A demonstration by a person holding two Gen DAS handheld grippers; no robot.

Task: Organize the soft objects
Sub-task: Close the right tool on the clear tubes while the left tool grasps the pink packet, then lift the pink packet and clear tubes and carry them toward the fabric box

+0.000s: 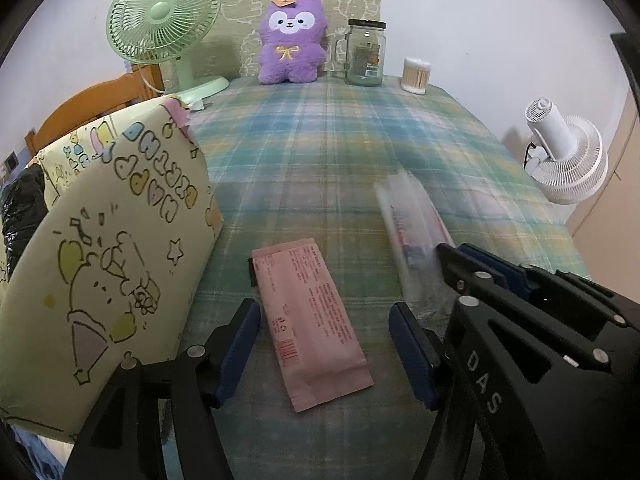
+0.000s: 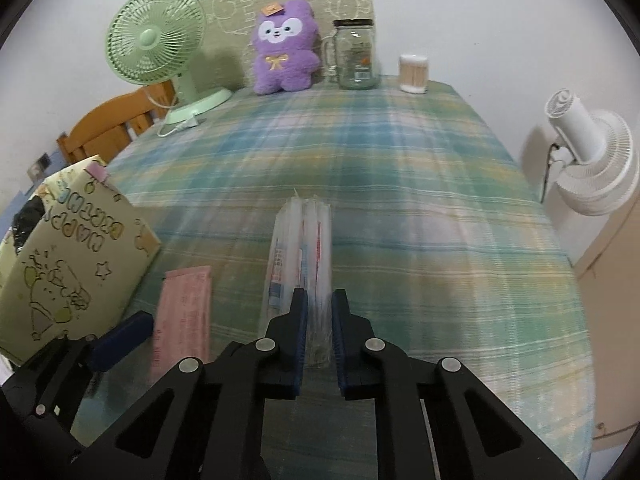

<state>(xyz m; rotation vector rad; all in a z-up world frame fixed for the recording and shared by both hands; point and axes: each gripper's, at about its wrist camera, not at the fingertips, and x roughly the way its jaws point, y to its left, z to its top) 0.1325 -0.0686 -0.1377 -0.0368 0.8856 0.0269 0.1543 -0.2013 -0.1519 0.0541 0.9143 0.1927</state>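
A pink flat packet [image 1: 316, 324] lies on the plaid tablecloth between the open fingers of my left gripper [image 1: 326, 344]; it also shows in the right wrist view [image 2: 184, 316]. My right gripper [image 2: 319, 320] is shut on a clear plastic packet [image 2: 300, 252] and holds it above the cloth; in the left wrist view this packet [image 1: 412, 232] is blurred, with the right gripper [image 1: 464, 264] at its near end. A yellow cartoon-print gift bag [image 1: 108, 248] stands at the left and also shows in the right wrist view [image 2: 68, 256].
At the table's far edge stand a green fan [image 1: 164, 28], a purple plush toy [image 1: 292, 40], a glass jar [image 1: 365, 52] and a cotton-swab tub [image 1: 416, 75]. A white fan [image 1: 568, 152] is off the right edge. A wooden chair [image 1: 92, 108] is at the left.
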